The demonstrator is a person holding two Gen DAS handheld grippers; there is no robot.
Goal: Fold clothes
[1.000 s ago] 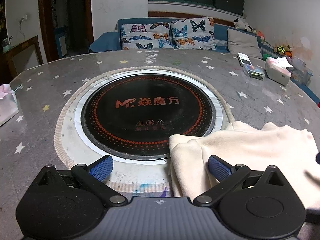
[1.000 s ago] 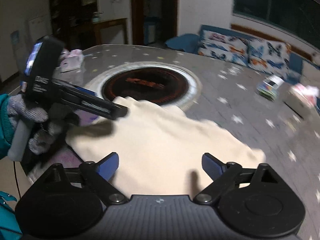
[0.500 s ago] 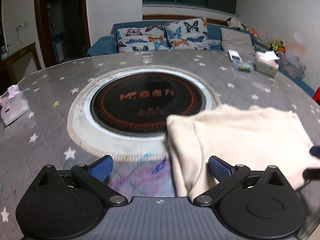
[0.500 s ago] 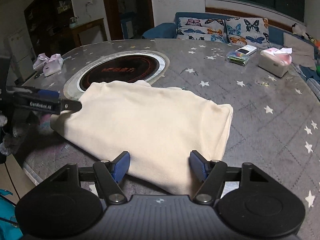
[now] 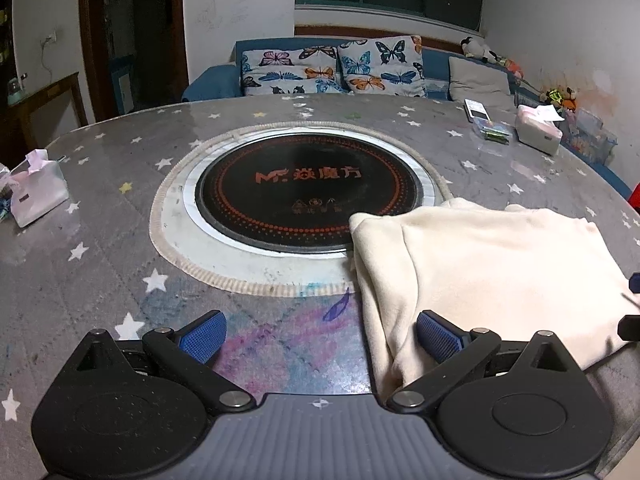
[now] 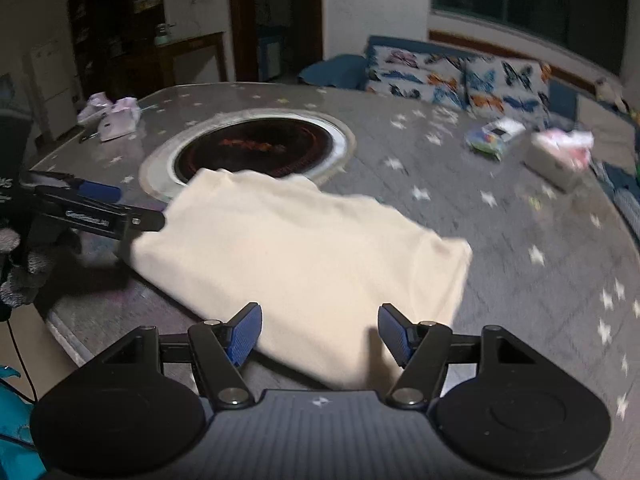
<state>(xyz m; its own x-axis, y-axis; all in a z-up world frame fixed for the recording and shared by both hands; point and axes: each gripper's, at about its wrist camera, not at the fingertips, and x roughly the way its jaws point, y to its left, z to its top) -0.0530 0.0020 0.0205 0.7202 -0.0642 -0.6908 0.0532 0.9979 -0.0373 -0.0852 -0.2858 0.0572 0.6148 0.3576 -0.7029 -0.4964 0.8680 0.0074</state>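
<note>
Cream fleece, soft and folded into a rough rectangle, is the garment; it lies on the table just beside the round cooktop, one corner lapping over the cooktop's pale woven rim. Nearest the left camera, the left gripper stands wide open with nothing between its ribbed blue pads: one pad is over bare tablecloth, the other over the garment's near edge, though contact cannot be judged. In the right camera, the right gripper is also spread open and empty, its pads just above the garment's near hem. That view is motion-blurred, so fine detail is lost. The tablecloth is grey, quilted and scattered with stars. Left of the cooktop sits a tissue pack; beyond and to the right of the cooktop are a tissue box and a small clear case. Farthest back, butterfly-print cushions line a blue sofa.
</note>
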